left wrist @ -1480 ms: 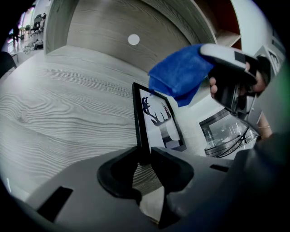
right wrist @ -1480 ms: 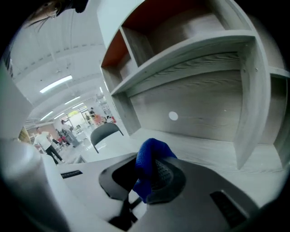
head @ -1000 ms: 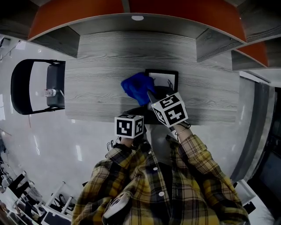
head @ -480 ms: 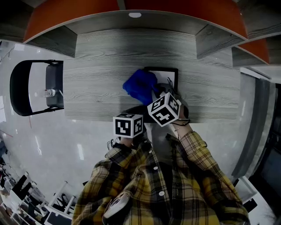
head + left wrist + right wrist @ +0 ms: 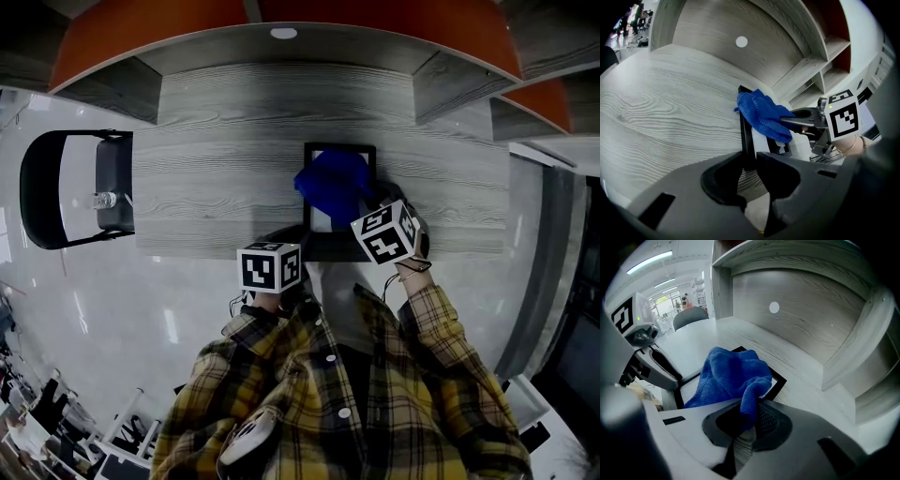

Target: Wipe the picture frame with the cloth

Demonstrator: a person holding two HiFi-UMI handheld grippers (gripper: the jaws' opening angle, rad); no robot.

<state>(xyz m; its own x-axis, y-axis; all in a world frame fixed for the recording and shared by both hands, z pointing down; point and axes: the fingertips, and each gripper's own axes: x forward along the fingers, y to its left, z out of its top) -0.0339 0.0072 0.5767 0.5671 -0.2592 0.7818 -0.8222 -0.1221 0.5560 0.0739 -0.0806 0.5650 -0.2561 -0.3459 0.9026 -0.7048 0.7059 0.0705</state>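
Our right claw (image 5: 749, 416), clamped on the cloth (image 5: 335, 183), has dragged it rightward onto the frame (image 5: 339, 147), whose edge our left claw (image 5: 749, 159) grips: wiping is underway.

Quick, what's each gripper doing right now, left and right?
Left gripper: closed on the edge of the picture frame.
Right gripper: closed on the blue cloth.

cloth (image 5: 333, 183) deep blue | picture frame (image 5: 339, 147) black border, white inside | tabletop (image 5: 216, 187) pale grey wood grain | far shelf panels (image 5: 150, 33) orange-red | shirt (image 5: 309, 394) yellow-and-black plaid | left hand-held gripper (image 5: 750, 161), right hand-held gripper (image 5: 747, 416) grey | marker cubes (image 5: 272, 267) black-and-white squares | chair (image 5: 37, 187) at left black | floor (image 5: 187, 309) glossy pale grey
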